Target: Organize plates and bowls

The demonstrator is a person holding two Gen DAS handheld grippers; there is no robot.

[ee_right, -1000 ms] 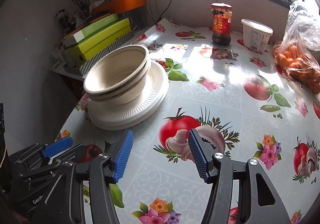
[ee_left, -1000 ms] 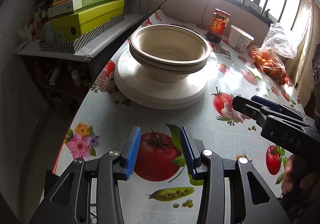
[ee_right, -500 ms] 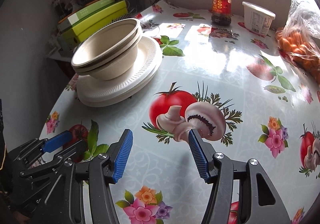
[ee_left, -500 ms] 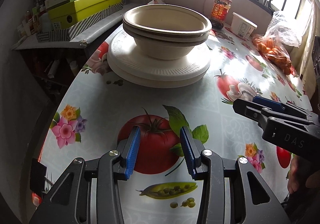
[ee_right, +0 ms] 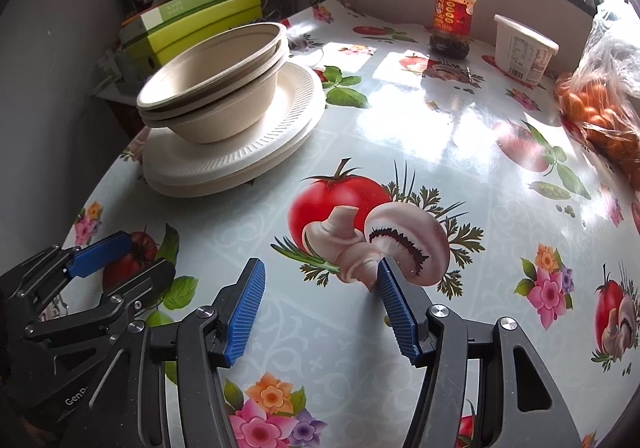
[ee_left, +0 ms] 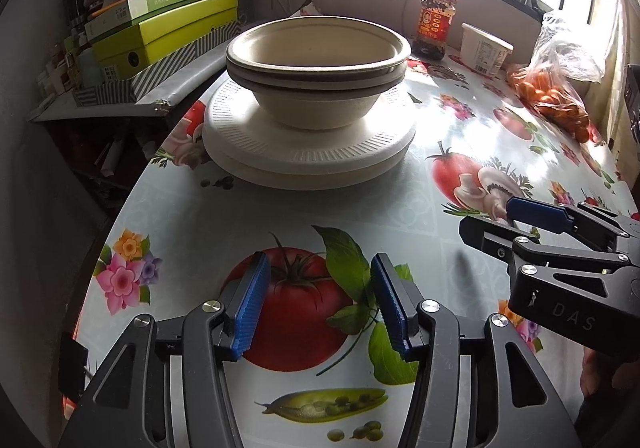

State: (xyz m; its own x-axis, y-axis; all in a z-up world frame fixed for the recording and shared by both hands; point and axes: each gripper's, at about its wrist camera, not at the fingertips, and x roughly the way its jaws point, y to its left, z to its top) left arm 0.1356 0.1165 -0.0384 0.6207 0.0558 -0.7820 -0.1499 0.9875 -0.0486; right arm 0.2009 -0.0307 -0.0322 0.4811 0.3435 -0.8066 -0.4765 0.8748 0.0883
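Observation:
Two nested beige bowls (ee_left: 318, 87) (ee_right: 216, 87) sit on a stack of white ribbed plates (ee_left: 308, 159) (ee_right: 248, 151) near the table's left edge. My left gripper (ee_left: 316, 276) hovers low over the tablecloth in front of the stack, well short of it; its jaws are opening and nothing is between them. My right gripper (ee_right: 320, 280) stands open over a printed mushroom, to the right of the stack, holding nothing. Each gripper shows in the other's view: the right gripper (ee_left: 516, 217) at the right, the left gripper (ee_right: 124, 252) at the lower left.
A red-labelled sauce jar (ee_right: 452, 15), a white tub (ee_right: 522, 47) and a bag of oranges (ee_right: 600, 111) stand along the far and right side. Green boxes (ee_left: 164, 31) lie on a side shelf left of the table. The table edge (ee_left: 120, 207) curves close at left.
Both grippers have come lower and closer to the plate stack, which looms larger in view. The left gripper's jaws have spread wider apart. The bowls and plates have not moved.

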